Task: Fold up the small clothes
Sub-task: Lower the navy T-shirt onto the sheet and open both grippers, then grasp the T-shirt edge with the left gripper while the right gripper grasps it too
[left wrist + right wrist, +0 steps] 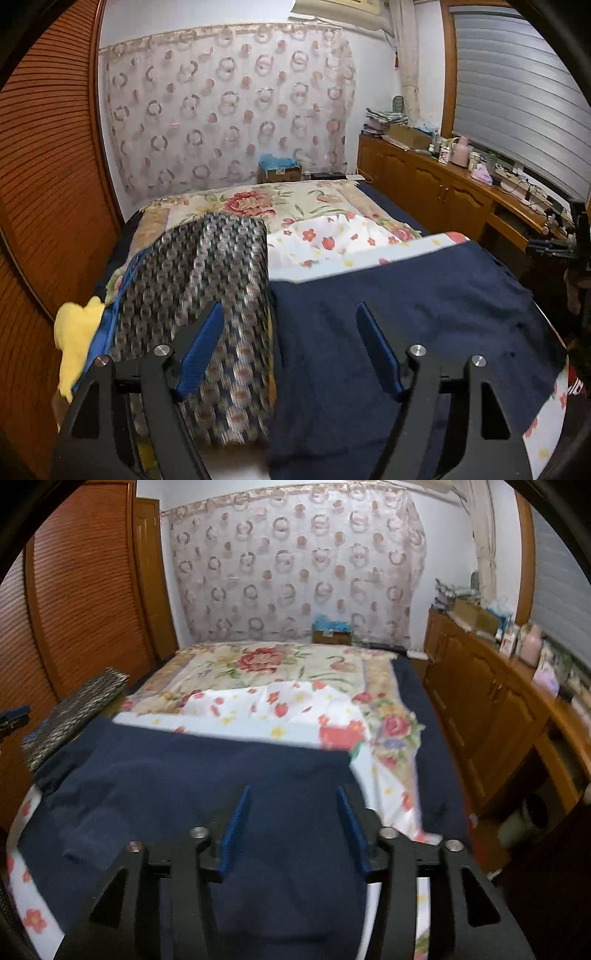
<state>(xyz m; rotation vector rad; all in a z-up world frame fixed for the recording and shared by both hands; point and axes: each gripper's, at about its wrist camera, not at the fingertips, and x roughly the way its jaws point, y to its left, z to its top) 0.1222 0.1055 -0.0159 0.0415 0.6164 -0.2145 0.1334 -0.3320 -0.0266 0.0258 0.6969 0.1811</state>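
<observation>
Home bedroom, bed [410, 686] under floral quilt [258, 664], louvred wooden wardrobe [48, 166], cluttered sideboard [436, 181], patterned curtain [229, 107]

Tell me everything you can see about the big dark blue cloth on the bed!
The navy garment looks like soft, plain knit fabric. It lies spread almost flat with a few wrinkles, on a white strawberry-print sheet at the near end of the bed. A checked folded cloth lies against its left edge. Both grippers' open fingers are in front of it; nothing is gripped.
</observation>
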